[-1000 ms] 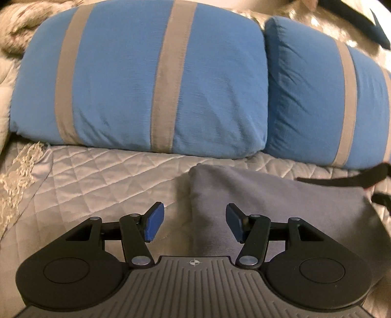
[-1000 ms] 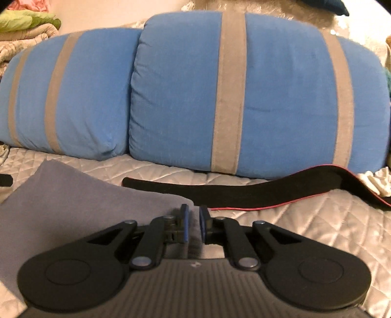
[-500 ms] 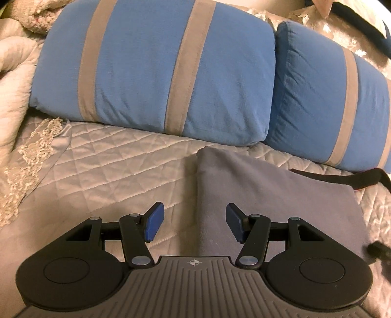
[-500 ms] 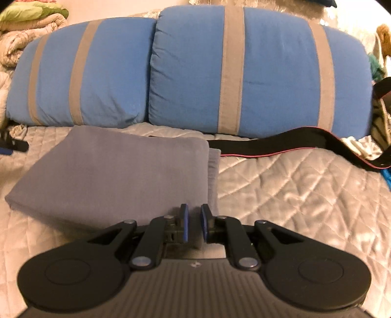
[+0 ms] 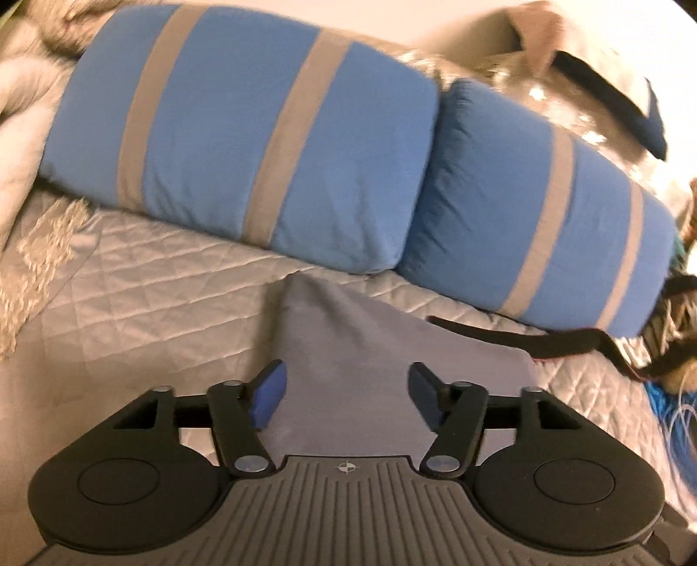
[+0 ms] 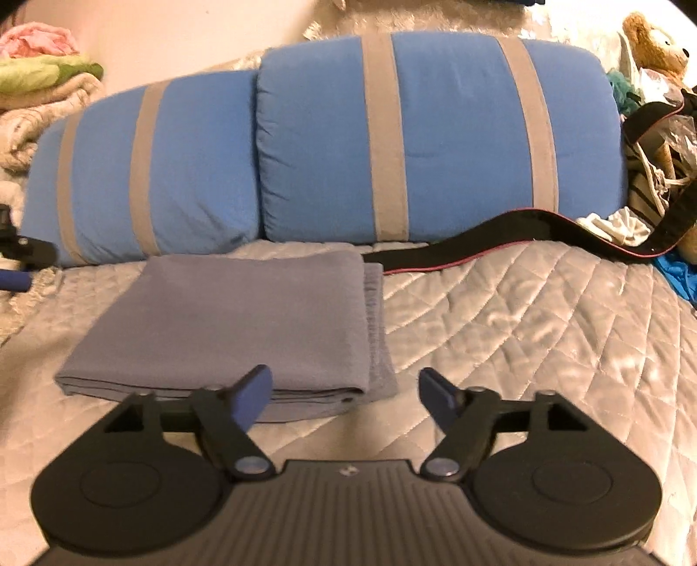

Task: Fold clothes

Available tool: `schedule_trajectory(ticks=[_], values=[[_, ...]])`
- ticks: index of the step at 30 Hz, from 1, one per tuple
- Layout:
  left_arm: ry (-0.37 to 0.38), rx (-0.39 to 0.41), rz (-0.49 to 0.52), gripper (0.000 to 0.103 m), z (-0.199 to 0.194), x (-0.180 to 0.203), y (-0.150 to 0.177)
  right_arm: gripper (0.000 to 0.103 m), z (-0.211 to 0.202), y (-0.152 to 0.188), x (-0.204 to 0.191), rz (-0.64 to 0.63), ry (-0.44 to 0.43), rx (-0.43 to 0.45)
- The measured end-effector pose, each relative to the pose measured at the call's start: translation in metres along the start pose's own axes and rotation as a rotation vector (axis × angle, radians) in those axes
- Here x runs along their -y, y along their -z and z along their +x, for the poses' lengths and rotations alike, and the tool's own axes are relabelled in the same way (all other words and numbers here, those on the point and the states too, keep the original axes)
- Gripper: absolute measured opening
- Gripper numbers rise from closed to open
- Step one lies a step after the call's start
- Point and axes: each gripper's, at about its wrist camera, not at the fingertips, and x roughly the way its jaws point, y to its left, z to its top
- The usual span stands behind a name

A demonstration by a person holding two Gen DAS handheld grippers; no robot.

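A grey garment (image 6: 244,322) lies folded into a flat rectangle on the quilted bedspread, its layered edges facing me in the right wrist view. My right gripper (image 6: 346,396) hovers open just in front of its near right corner, nothing between the blue pads. In the left wrist view the same grey garment (image 5: 374,365) shows from its left side. My left gripper (image 5: 346,398) is open above its near part, holding nothing. The left gripper also pokes in at the right wrist view's left edge (image 6: 17,270).
Two blue pillows with grey stripes (image 6: 392,139) (image 5: 244,139) line the back of the bed. A black strap with red trim (image 6: 501,239) lies right of the garment. Clutter and a teddy bear (image 6: 653,39) sit far right; blankets (image 6: 35,87) pile far left.
My right gripper was shut and has opened, pulling back from the garment. The left gripper, open throughout, swung right so the garment now lies under its fingers.
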Motion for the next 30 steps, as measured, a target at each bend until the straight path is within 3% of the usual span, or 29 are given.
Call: schedule_trajectory(ticks=[6, 11, 16, 20, 24, 30], values=[[-0.023, 0.061, 0.094, 0.081, -0.016, 0.022, 0.015, 0.103, -0.009, 0.001, -0.007, -0.027, 0.013, -0.003], [-0.038, 0.151, 0.179, 0.089, -0.014, 0.023, 0.051, 0.103, -0.011, 0.004, -0.007, -0.018, 0.017, -0.005], [-0.06, 0.123, 0.22, 0.099, -0.007, 0.022, 0.065, 0.103, -0.002, 0.008, -0.013, -0.033, 0.033, -0.014], [-0.061, 0.116, 0.226, 0.101, -0.007, 0.017, 0.071, 0.103, -0.003, 0.015, -0.022, -0.084, 0.029, 0.003], [-0.061, 0.044, 0.214, 0.101, 0.001, 0.007, 0.084, 0.103, -0.007, 0.023, -0.034, -0.154, 0.036, 0.019], [-0.086, -0.052, 0.24, 0.101, 0.013, 0.003, 0.106, 0.103, -0.004, 0.031, -0.048, -0.198, -0.024, -0.03]])
